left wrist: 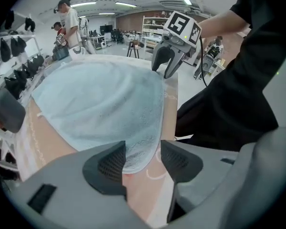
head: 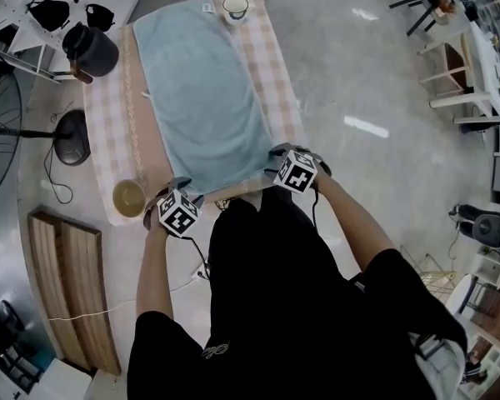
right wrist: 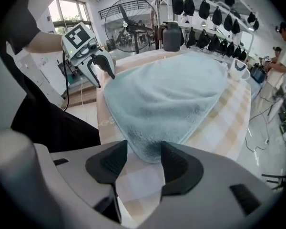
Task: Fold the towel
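A light blue towel (head: 204, 90) lies spread flat along the checked table (head: 279, 73). My left gripper (head: 180, 192) is at its near left corner and my right gripper (head: 293, 152) at its near right corner. In the left gripper view the towel (left wrist: 100, 104) tapers to a corner that lies in the gap of the left gripper (left wrist: 143, 161), whose jaws stand apart. In the right gripper view the right gripper (right wrist: 144, 162) is likewise open with the corner of the towel (right wrist: 167, 89) lying in its gap. Each view shows the other gripper across the near edge (left wrist: 164, 61) (right wrist: 99, 66).
A white mug (head: 235, 8) stands at the table's far end beside the towel. A black jug (head: 90, 50) sits at the far left and a small bowl (head: 129, 197) at the near left corner. A floor fan (head: 71, 136) and a wooden pallet (head: 71, 290) are left of the table.
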`<state>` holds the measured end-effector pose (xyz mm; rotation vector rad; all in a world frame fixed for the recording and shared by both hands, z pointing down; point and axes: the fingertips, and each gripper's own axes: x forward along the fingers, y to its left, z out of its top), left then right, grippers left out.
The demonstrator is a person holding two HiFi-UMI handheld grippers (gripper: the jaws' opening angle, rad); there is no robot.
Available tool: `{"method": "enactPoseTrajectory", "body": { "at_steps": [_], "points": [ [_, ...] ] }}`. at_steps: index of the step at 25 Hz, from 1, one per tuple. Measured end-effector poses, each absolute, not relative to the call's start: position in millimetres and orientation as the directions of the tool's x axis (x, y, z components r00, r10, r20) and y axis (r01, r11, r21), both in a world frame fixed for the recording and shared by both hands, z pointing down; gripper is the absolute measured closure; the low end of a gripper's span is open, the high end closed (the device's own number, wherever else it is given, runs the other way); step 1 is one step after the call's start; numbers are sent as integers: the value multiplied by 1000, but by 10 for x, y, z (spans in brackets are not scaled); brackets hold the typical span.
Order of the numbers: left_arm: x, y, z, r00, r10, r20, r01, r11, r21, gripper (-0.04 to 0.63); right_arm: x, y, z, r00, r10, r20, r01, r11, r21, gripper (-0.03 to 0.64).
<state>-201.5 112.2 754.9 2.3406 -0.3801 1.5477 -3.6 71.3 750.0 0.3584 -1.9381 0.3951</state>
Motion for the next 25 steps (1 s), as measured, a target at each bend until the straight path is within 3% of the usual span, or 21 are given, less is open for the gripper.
{"method": "enactPoseTrajectory", "body": {
  "at_steps": [4, 11, 16, 21, 25],
  "points": [
    [-2064, 1142, 7578, 387, -50, 921, -389, -914, 114, 383, -40, 686, 7541, -368, -78, 927, -426, 900, -93, 405],
    [-2076, 999, 7570, 406, -156, 900, -438, -898, 42, 383, -5, 585, 7555, -342, -122, 932, -453, 890, -50, 511],
    [-2143, 980, 7544, 391, -213, 895, -456, -890, -12, 383, 0, 579, 7566, -338, -125, 933, -461, 886, -48, 525],
    [-2169, 1053, 7668, 402, -183, 897, -456, -889, 23, 383, -8, 561, 7563, -334, -123, 934, -464, 884, -50, 525],
    [-2174, 1034, 7671, 435, -187, 881, -522, -850, 77, 393, 5, 587, 7551, -355, -135, 925, -459, 887, -47, 522]
  ]
}}
